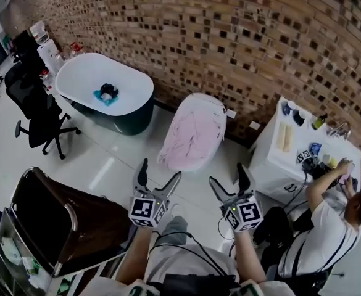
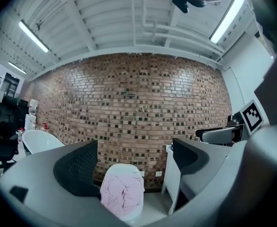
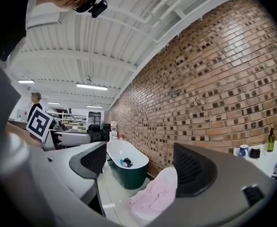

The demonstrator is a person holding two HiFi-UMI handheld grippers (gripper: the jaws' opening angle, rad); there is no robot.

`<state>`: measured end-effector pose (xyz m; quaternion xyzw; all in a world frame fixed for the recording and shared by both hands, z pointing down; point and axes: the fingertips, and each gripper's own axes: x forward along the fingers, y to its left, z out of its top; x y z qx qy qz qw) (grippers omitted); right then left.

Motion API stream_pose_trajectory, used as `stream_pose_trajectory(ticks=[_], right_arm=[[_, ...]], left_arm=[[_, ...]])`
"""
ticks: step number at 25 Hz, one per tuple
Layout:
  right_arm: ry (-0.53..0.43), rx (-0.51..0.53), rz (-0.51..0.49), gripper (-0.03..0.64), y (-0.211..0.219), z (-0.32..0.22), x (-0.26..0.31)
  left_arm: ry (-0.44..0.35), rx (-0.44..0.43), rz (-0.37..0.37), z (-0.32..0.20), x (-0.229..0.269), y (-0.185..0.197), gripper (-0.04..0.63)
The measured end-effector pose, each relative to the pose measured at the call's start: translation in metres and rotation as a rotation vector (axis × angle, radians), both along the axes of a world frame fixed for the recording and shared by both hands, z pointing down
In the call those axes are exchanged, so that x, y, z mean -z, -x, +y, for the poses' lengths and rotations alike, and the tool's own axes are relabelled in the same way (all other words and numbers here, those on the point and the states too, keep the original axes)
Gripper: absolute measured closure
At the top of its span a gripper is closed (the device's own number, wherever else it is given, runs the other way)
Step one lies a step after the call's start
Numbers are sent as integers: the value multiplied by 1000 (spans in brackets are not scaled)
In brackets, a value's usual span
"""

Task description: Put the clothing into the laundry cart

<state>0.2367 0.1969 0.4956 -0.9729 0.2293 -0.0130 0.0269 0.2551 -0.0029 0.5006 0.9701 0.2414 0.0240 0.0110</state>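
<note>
Grasping, left side: the left tool [image 1: 161, 169] holds nothing; it is released, with its jaws well apart, and the left gripper view shows only air between the dark ribbed pads [image 2: 79, 169].
Grasping, right side: the right tool [image 1: 226, 174] is also released, with its jaws spread to a middling width, bare pads [image 3: 93, 161] and nothing touched.
Position of both: side by side above the floor [image 1: 112, 159], pointing toward the brick wall [image 1: 229, 36].
Task item: the clothing [image 1: 192, 134], a crumpled pink piece, lies in the small white tub [image 1: 222, 117] at the foot of the brick wall. It is well apart from both tools (each gripper view frames it between the jaws, but far beyond them).
Destination: the laundry cart [image 1: 100, 224] is a dark brown bag on a chrome frame. It stands at the person's left, near the left tool, and its inside is too dark to read.
Farther left: the large bathtub [image 1: 84, 79], white inside and dark green outside, stands along the same wall with a small dark and blue bundle [image 1: 108, 93] lying in it.
Beside it: a black office chair [image 1: 35, 110] stands on the floor.
Right side: a white tabletop [image 1: 303, 137] against the wall carries bottles and small items, and a seated person [image 1: 319, 233] in a white shirt reaches onto it.
</note>
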Motion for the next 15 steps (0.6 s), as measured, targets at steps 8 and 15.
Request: stream_pose_trajectory(ticks=[8, 15], right_arm=[[53, 20, -92, 164, -122, -38, -29], [111, 47, -272, 163, -158, -49, -105]], left_arm=[[10, -93, -24, -9, -13, -134, 118], [18, -103, -151, -10, -70, -176, 118]])
